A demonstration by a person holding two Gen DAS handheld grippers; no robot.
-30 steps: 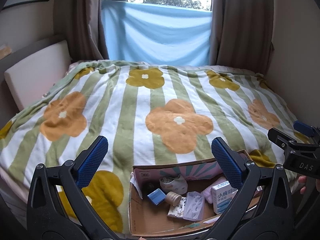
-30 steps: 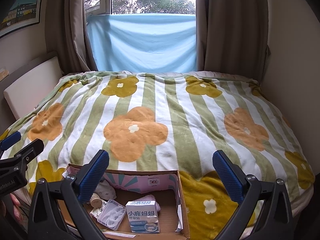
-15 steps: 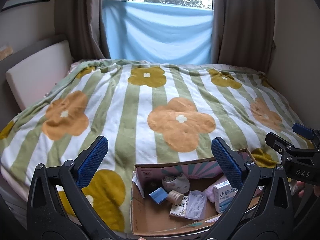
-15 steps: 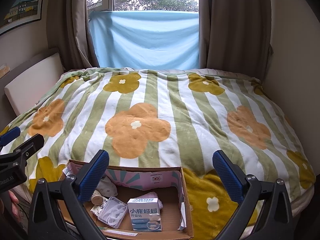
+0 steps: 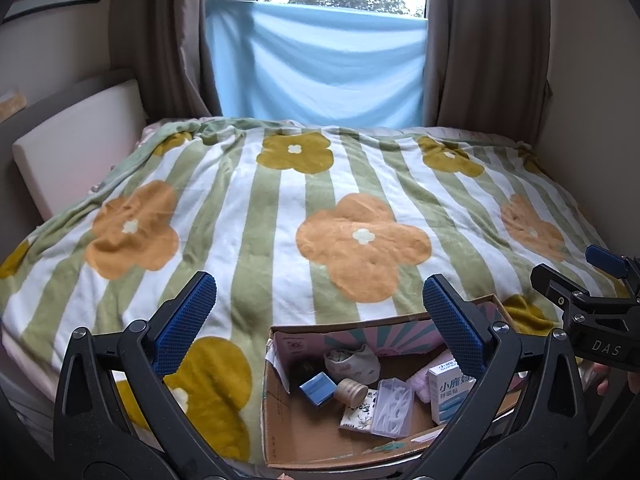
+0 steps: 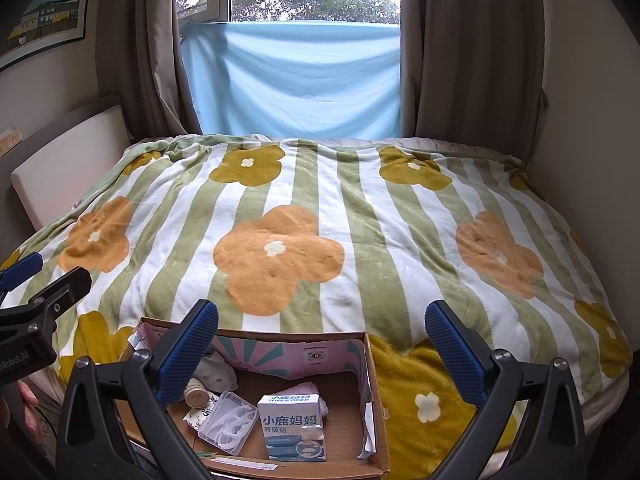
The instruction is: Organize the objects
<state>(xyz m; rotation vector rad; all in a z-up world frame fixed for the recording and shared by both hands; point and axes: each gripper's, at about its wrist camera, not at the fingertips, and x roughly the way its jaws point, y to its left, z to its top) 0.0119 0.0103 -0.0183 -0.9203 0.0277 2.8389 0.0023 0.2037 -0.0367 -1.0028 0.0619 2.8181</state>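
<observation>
An open cardboard box (image 5: 296,428) (image 6: 376,404) sits at the near edge of the bed. Inside lie a white and blue carton (image 5: 450,394) (image 6: 292,426), a clear plastic case (image 5: 392,406) (image 6: 228,422), a small blue box (image 5: 318,388), a tan round jar (image 5: 351,391) (image 6: 195,389), a patterned card (image 5: 358,414), a pink cloth (image 5: 434,372) and a rolled white cloth (image 5: 352,362) (image 6: 214,372). My left gripper (image 5: 320,324) is open and empty above the box. My right gripper (image 6: 322,344) is open and empty above the box too.
The bed carries a green-and-white striped blanket (image 5: 320,208) (image 6: 320,220) with orange and yellow flowers. A headboard cushion (image 5: 76,136) stands at the left, walls close in on both sides, and a blue cloth (image 5: 316,64) hangs over the window behind brown curtains.
Both grippers have drifted slightly, so the box sits a little further right and lower in each view. Both stay open and empty; the objects in the box have not moved.
</observation>
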